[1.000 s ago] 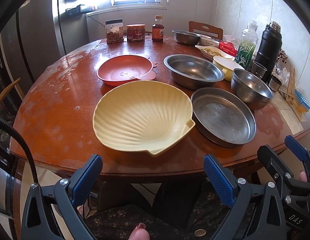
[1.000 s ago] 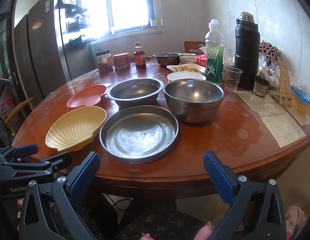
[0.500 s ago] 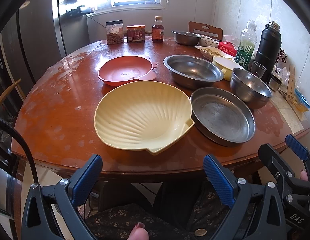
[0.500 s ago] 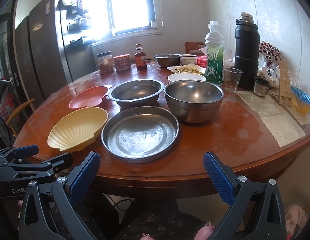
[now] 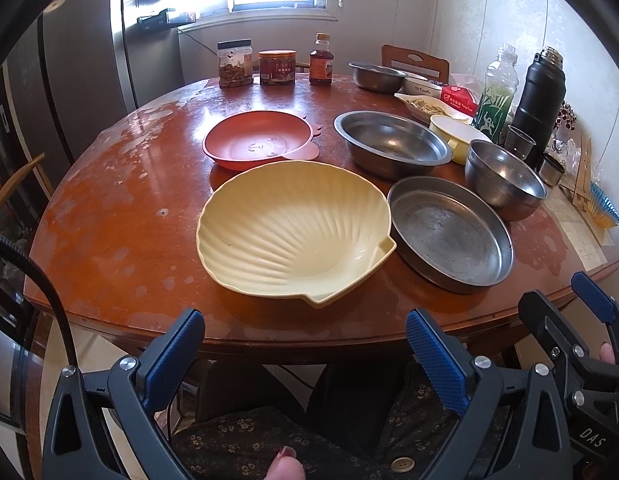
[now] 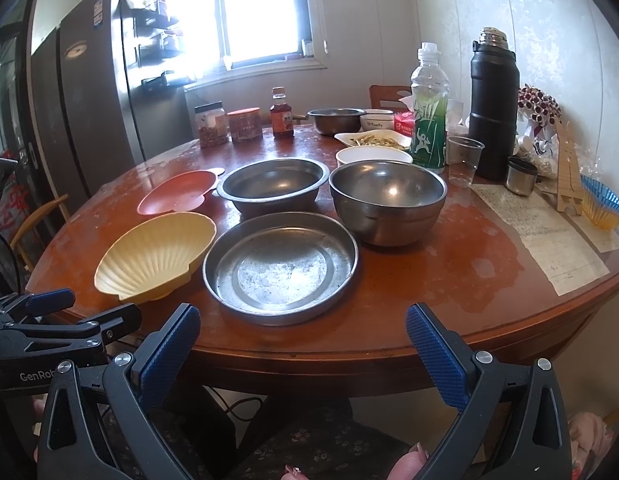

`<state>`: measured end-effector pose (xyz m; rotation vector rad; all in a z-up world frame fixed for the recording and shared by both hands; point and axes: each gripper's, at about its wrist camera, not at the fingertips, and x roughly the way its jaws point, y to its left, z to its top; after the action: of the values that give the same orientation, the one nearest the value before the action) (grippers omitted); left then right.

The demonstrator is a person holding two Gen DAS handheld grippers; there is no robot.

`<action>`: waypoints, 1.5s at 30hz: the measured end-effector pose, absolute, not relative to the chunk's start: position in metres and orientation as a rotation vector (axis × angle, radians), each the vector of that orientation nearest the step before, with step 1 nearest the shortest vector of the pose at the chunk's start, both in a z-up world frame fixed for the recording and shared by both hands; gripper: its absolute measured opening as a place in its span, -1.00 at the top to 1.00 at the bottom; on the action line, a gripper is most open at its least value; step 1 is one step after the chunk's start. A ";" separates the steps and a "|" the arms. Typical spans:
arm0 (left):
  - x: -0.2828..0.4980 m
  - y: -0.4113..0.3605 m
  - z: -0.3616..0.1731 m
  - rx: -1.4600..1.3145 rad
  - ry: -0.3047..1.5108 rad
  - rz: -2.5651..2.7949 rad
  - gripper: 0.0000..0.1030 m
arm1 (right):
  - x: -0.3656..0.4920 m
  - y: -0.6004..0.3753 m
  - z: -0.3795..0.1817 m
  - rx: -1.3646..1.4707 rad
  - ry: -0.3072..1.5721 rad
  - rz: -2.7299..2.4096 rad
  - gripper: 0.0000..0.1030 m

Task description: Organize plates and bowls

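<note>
A cream shell-shaped dish (image 5: 293,228) (image 6: 155,250) lies at the round table's near edge. Right of it is a flat steel pan (image 5: 449,234) (image 6: 279,266). Behind them are a red plate (image 5: 259,144) (image 6: 177,196), a wide steel bowl (image 5: 391,144) (image 6: 273,184) and a deep steel bowl (image 5: 503,178) (image 6: 385,198). My left gripper (image 5: 305,354) is open and empty, held off the table's near edge in front of the shell dish. My right gripper (image 6: 303,350) is open and empty, in front of the steel pan.
A white-and-yellow bowl (image 6: 373,156), a food dish (image 6: 373,140), a green bottle (image 6: 427,112), a black flask (image 6: 493,108), a plastic cup (image 6: 463,160), jars (image 5: 255,66) and another steel bowl (image 5: 377,76) stand at the back. Papers (image 6: 541,228) lie right. A fridge (image 6: 89,100) stands left.
Both grippers have crept slightly toward the table and stay open. Nothing on the table has moved.
</note>
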<state>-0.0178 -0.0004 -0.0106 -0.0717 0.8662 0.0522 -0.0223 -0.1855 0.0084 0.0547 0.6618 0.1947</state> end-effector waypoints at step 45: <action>0.031 0.077 -0.034 -0.202 0.998 0.102 -0.61 | 0.135 -0.056 0.007 -0.319 0.835 0.667 -0.43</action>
<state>0.0311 0.0765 -0.0342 -0.2021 0.9978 0.1023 0.1350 -0.0564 0.0071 -0.3188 0.8355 0.6667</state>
